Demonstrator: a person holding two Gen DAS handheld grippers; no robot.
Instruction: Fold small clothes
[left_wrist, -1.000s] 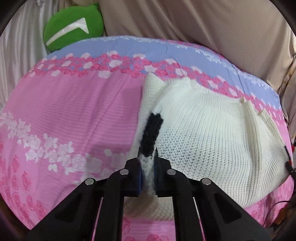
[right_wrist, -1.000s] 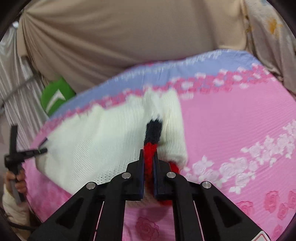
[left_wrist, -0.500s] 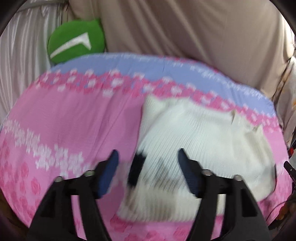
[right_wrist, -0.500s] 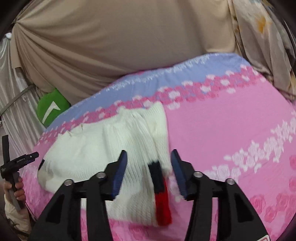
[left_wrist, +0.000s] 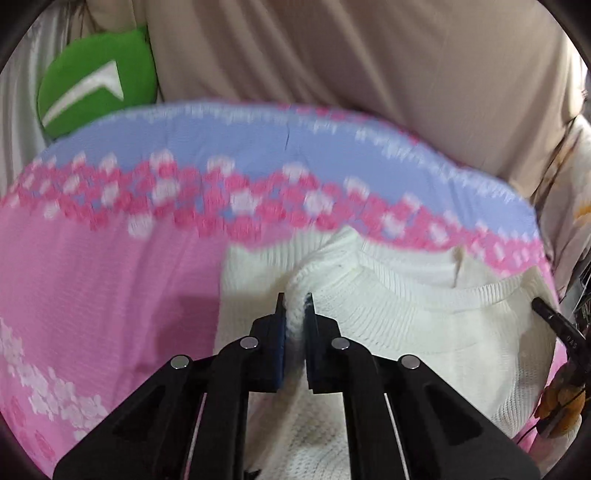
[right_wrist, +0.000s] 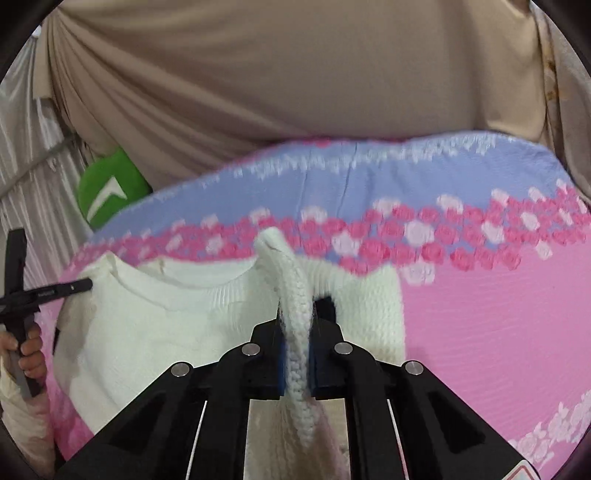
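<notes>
A green cushion (left_wrist: 98, 79) with a white chevron is seen at about ten o'clock in the left wrist view, wedged against the beige draped fabric (left_wrist: 332, 55) behind the bed. A pink and lilac floral bedsheet (left_wrist: 110, 266) is spread across the frame. Toward three to five o'clock on it, the white knitted sweater (left_wrist: 424, 325) is laid, its ribbed neckline turned toward twelve o'clock. At six o'clock, the left gripper (left_wrist: 294, 306) is closed on a raised fold of the sweater's knit, which is pinched between its blue-padded fingers (left_wrist: 281, 332).

In the right wrist view, the other handheld tool is seen at nine o'clock, held in a hand (right_wrist: 31, 350) at the sweater's edge. The sweater (right_wrist: 155, 332) is spread from eight o'clock to the centre. At six o'clock, the right gripper (right_wrist: 296, 321) is clamped on a thick rolled ridge of white knit, lifted off the sheet (right_wrist: 498, 314). A black patch (right_wrist: 327, 308) of the garment is glimpsed just beside the right finger.
</notes>
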